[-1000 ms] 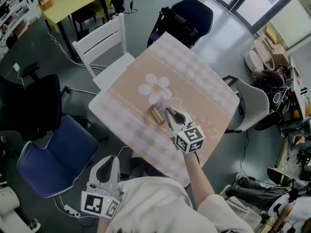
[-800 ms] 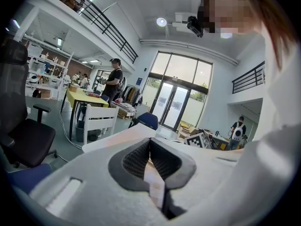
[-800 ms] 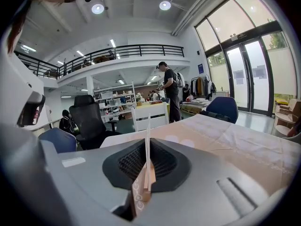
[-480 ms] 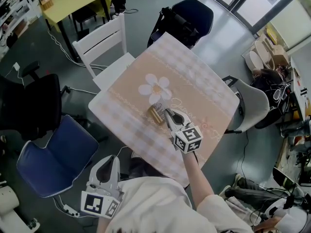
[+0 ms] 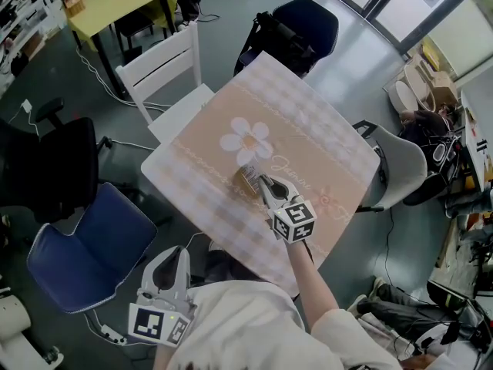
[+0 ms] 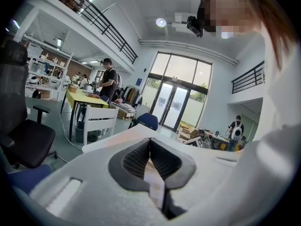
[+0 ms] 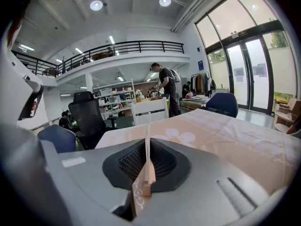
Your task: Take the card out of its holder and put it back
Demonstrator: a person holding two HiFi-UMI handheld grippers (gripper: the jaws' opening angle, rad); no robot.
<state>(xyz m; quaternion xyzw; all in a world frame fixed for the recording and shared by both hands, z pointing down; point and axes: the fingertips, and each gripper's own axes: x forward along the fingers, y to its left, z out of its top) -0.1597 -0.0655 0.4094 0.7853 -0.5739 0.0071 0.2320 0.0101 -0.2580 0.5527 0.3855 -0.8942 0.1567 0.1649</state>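
A small wooden card holder stands on the checked tablecloth with a daisy print, near the middle of the table. My right gripper reaches it from the near side. In the right gripper view the thin white card stands edge-on between the pads, with the wooden holder at its foot, and the right gripper is shut on the card. My left gripper hangs low beside the person's body, off the table, and its jaws are shut with nothing in them.
A white chair stands at the table's far left edge, a blue chair and a black office chair to the left. A dark chair is at the far corner and a grey one at the right.
My right gripper has drifted slightly to the left, still at the holder. The left gripper has stayed where it was.
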